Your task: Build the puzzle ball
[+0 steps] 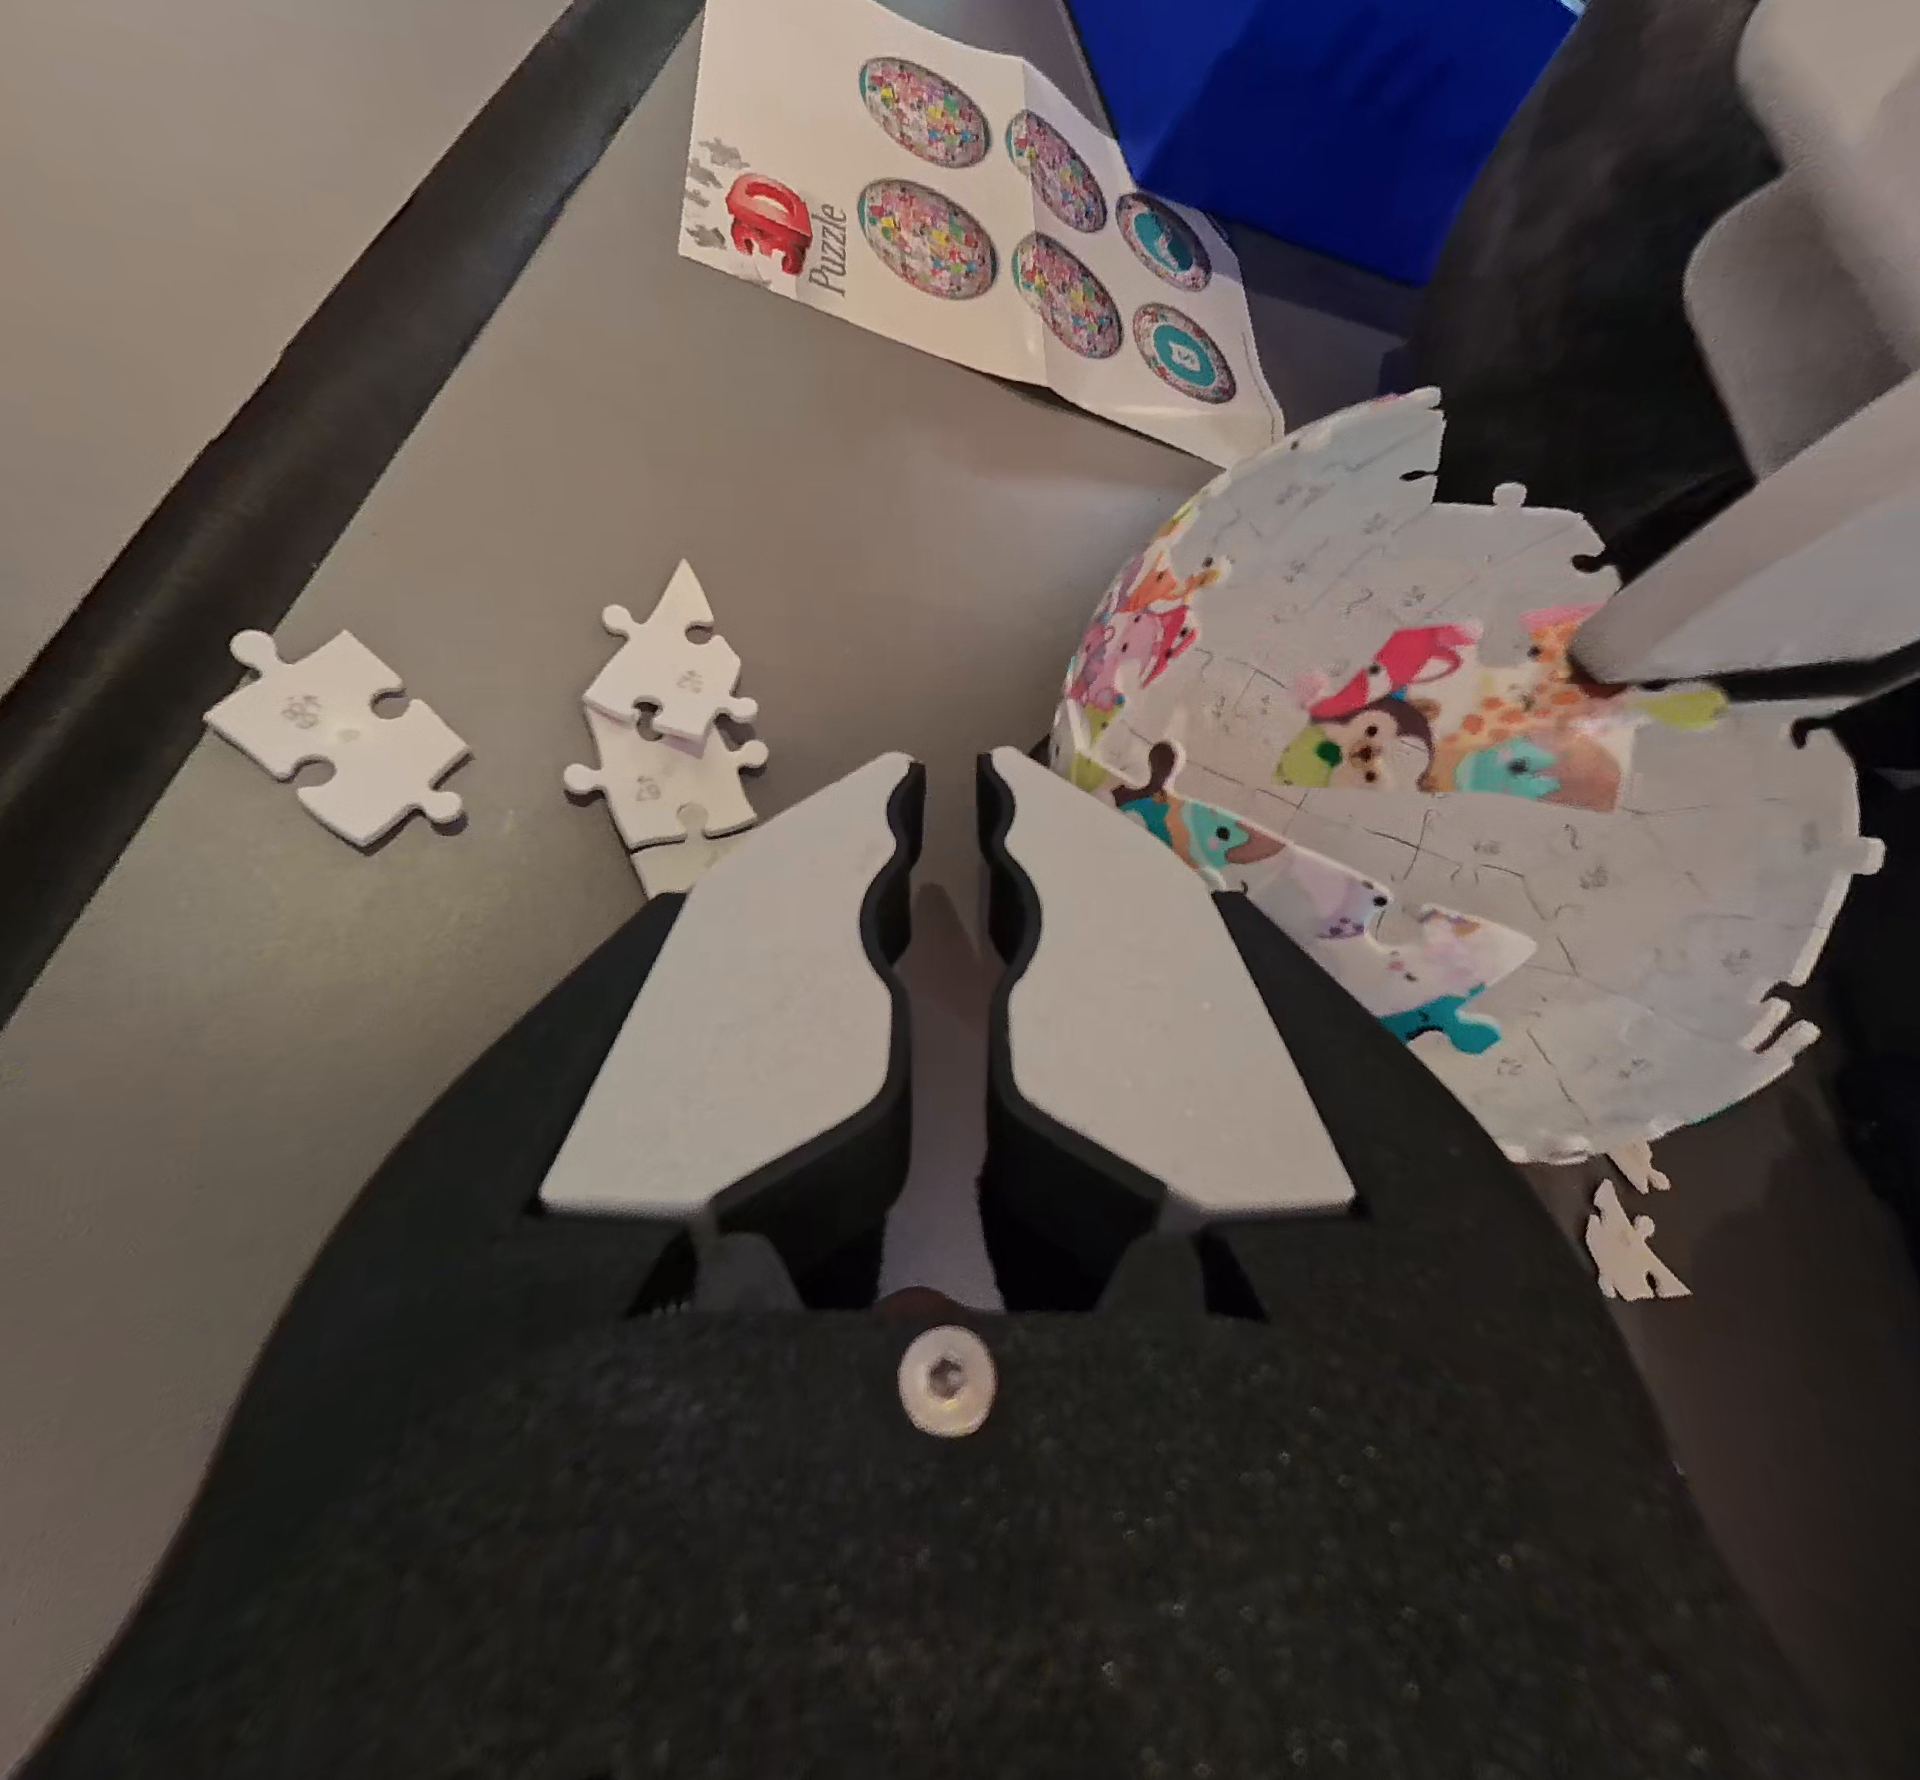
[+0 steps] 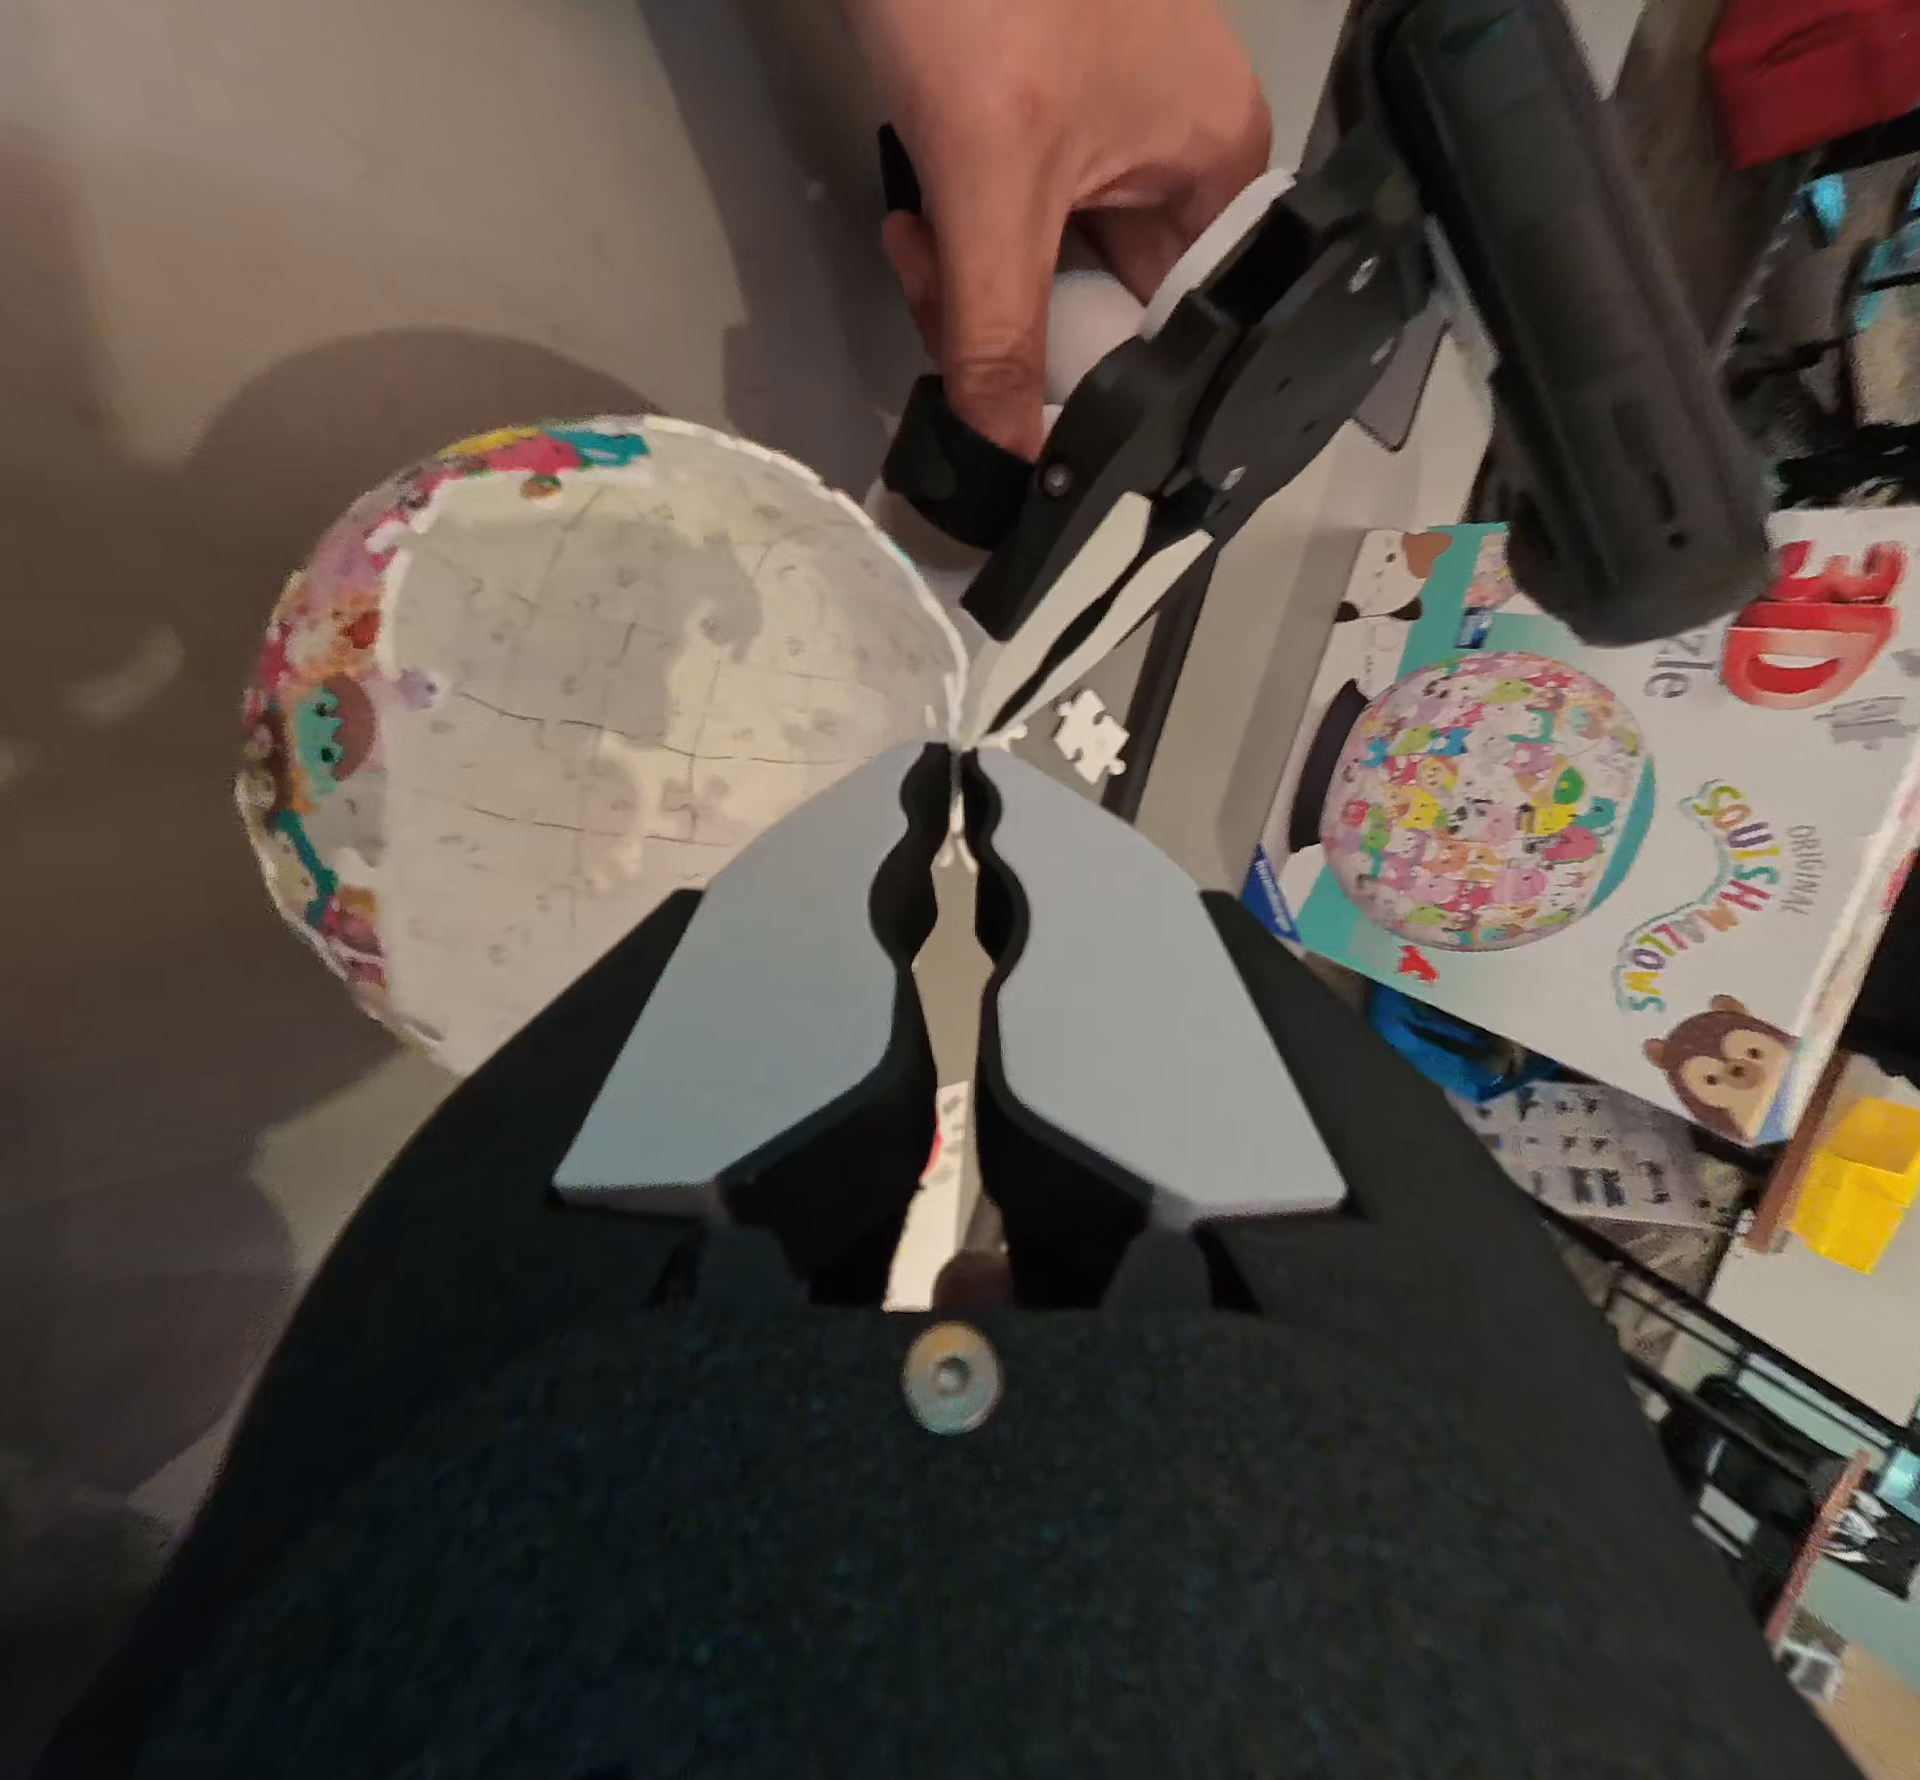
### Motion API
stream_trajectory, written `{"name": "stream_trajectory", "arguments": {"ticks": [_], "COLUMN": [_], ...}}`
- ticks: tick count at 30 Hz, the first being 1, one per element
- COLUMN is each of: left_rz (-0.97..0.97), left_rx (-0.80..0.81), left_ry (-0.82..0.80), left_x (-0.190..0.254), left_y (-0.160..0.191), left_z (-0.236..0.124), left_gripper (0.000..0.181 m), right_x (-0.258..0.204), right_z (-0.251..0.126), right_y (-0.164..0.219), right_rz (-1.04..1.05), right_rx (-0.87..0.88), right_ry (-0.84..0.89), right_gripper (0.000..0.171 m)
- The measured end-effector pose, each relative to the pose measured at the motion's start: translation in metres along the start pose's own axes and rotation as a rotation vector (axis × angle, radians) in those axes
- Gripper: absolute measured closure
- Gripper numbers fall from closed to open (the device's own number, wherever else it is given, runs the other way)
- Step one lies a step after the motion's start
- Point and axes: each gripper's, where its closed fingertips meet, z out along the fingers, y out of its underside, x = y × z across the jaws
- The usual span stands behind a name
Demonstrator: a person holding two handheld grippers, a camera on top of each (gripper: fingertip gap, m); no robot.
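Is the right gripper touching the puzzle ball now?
Touching. In the right wrist view the right gripper is closed on the rim of the puzzle ball; the left wrist view also shows its tips pinching that edge.

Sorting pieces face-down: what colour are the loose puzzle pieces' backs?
White, on the loose puzzle pieces; clearest in the left wrist view.

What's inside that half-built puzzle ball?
The puzzle ball looks hollow: only the pale, unprinted backs of joined pieces show inside, with faint marks. The right gripper pinches its rim. The part of the inside behind that gripper is hidden.
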Motion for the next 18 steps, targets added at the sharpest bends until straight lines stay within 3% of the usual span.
{"name": "stream_trajectory", "arguments": {"ticks": [18], "left_rz": [-0.015], "left_rx": [-0.001], "left_ry": [0.015], "left_x": [-0.001], "left_y": [-0.008], "left_z": [0.005], "left_gripper": [0.171], "right_x": [0.002], "right_z": [0.024], "right_y": [0.013], "right_rz": [-0.015], "right_rx": [-0.164], "right_ry": [0.039], "right_gripper": [0.169]}}
